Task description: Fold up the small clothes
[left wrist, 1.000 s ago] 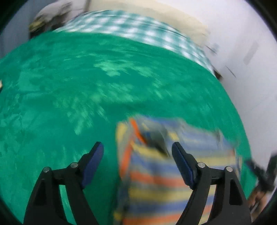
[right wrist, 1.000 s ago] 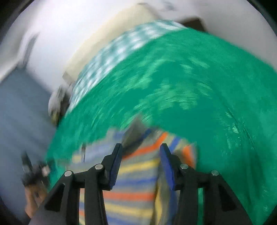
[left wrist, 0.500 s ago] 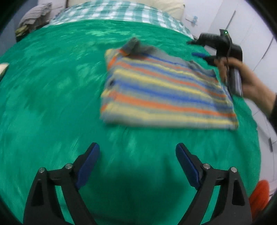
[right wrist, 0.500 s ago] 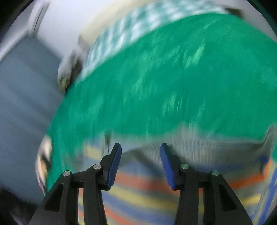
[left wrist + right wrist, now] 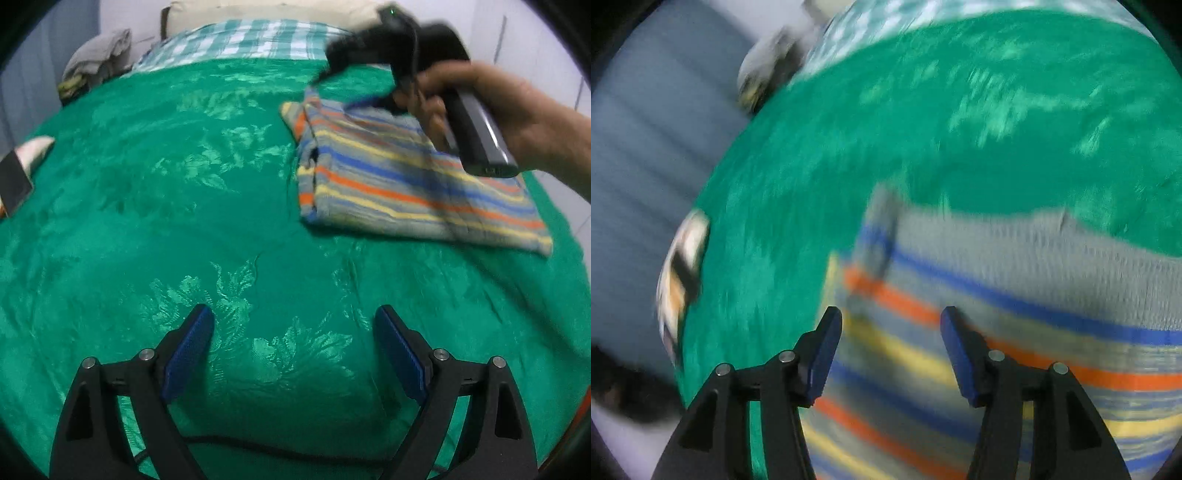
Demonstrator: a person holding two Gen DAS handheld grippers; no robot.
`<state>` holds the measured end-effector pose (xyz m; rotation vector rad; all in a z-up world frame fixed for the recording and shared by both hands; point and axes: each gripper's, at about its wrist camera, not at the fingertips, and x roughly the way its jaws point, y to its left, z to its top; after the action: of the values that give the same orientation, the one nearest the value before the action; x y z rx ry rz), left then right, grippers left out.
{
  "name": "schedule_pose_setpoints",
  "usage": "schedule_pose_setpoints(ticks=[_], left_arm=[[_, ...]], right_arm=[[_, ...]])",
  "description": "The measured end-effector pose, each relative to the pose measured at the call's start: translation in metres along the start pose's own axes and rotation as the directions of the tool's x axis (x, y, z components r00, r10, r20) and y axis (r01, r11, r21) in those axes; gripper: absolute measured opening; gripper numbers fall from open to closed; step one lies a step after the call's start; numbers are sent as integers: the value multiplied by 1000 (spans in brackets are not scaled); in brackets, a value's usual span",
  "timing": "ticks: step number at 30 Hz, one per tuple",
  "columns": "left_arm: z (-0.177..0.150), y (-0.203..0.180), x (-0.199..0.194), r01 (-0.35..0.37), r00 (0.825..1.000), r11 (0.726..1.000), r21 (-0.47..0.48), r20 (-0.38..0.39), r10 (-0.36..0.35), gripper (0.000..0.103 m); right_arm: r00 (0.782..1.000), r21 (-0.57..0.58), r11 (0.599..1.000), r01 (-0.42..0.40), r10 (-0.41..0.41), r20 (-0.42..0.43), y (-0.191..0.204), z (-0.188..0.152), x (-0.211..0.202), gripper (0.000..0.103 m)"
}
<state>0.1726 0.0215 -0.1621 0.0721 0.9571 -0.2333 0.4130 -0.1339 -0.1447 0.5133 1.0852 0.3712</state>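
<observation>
While the right wrist view is smeared by blur and shows mostly stripes close under its jaws, the left wrist view takes in the whole folded striped shirt (image 5: 413,177) lying flat on the green bedspread (image 5: 184,221), toward the bed's right side. Its long axis runs along the stripes, from the collar end at upper left down to the right. A hand (image 5: 517,122) holds the right gripper (image 5: 891,325) above it, jaws moderately apart and empty. The left gripper (image 5: 291,325) hangs over bare bedspread, well apart from the shirt, jaws wide and empty.
</observation>
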Motion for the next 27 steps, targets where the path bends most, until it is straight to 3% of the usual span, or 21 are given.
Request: schedule_pose_setpoints(ticks=[1,3,5,8,12,15,18,24,27], left_arm=[[2,-2,-2,4,1000,1000,8,6,-4,91],[4,-5,-5,3,1000,1000,24,22,-3,93],[5,-9,-8,-4,999,999,43,43,2,94],[3,-12,-6,-13,999,999,46,51,11,94],[-2,-16,-8,3,998,1000,-7,61,-3,94],[-6,-16,-13,-16,997,999,-32,79,19,94],[-10,-18,-13,-18,996,999,-35,82,21,98],[-27,-23,9,-77,996,997,-10,46,77,101],[-31,-22,15,-78,995,997,-14,54,78,103]], right_arm=[[998,-17,999,-48,48,41,8,-8,-13,56],[996,-130,991,-41,51,72,25,-25,-33,56],[994,-284,959,23,9,109,36,-60,-69,63],[978,-391,910,141,-67,196,24,-118,-126,76],[933,-320,898,302,-208,294,-20,-190,-197,78],[876,-248,865,436,-345,338,-64,-251,-243,81],[820,-180,821,542,-470,327,-101,-303,-271,84],[783,-59,807,587,-548,294,-139,-340,-269,84],[758,-37,789,613,-574,311,-146,-346,-260,95]])
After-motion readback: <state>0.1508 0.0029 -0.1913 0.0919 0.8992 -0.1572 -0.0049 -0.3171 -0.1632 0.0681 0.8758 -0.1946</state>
